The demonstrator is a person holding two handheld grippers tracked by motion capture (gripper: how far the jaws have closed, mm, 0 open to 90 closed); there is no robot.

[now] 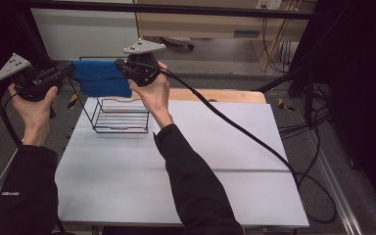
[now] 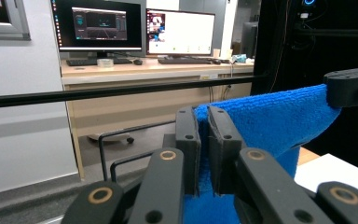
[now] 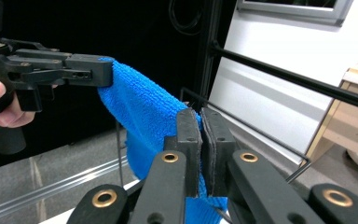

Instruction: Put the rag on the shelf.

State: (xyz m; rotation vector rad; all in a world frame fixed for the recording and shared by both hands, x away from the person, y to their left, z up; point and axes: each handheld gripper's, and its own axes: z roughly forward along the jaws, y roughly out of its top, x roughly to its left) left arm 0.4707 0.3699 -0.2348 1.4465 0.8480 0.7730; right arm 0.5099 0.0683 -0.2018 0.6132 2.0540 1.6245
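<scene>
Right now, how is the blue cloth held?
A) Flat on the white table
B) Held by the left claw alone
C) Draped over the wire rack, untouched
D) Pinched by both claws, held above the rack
D: the left claw and right claw each pinch a top corner of the blue cloth, which hangs between them over the wire rack.

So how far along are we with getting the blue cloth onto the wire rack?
Done: the blue microfibre cloth is lifted, pinched at each end by the left gripper and right gripper. In hand: it hangs spread above the black wire rack on the white table. Left: probably lowering it over the rack and releasing.

overhead forward-down, gripper cameras close, perhaps facing
</scene>
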